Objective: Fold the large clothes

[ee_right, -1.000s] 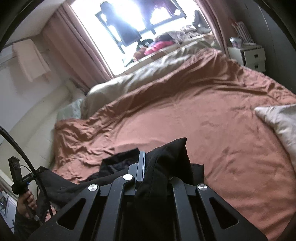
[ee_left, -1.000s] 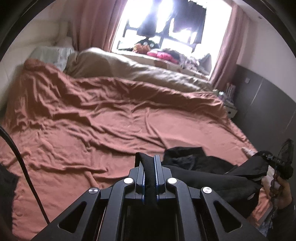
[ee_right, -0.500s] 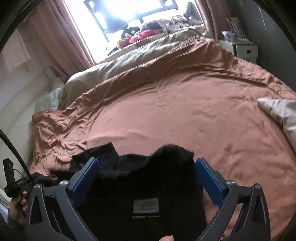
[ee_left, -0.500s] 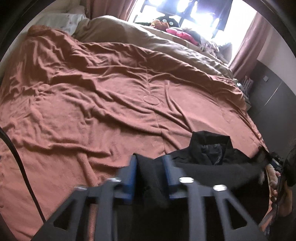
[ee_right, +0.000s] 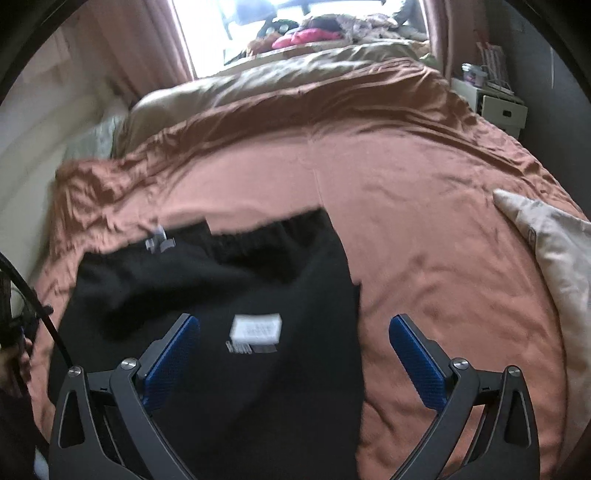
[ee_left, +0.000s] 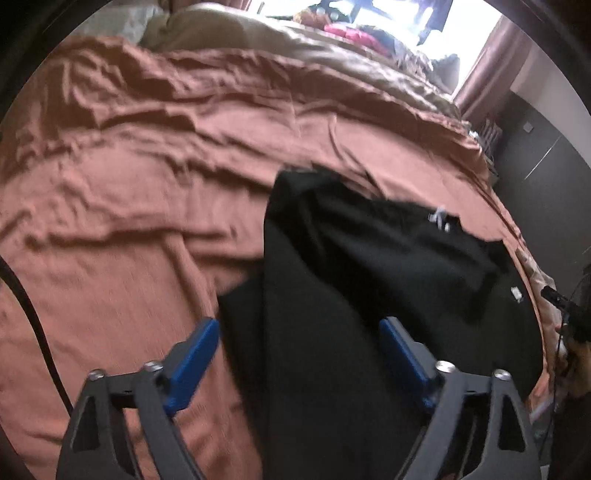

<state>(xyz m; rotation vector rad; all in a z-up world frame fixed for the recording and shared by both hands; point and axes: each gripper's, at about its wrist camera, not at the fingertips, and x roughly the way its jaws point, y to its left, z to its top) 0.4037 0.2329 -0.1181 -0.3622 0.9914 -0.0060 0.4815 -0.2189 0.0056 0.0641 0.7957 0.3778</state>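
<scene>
Before you lies a bed (ee_right: 424,229) under a wrinkled rust-brown cover, with a beige duvet (ee_right: 280,79) bunched along its far side. Beyond it a bright window (ee_right: 295,14) floods your view with daylight, flanked by dusty-pink curtains (ee_right: 147,55). On the sill, note a heap of things, one of them pink (ee_right: 306,37). At your right stands a white bedside cabinet (ee_right: 498,107) against a dark wall (ee_left: 543,166). A pale cushion (ee_right: 554,251) rests on the bed's right edge.

white sewn-in label (ee_right: 255,328) on black garment (ee_right: 221,387), print too blurred to read
</scene>
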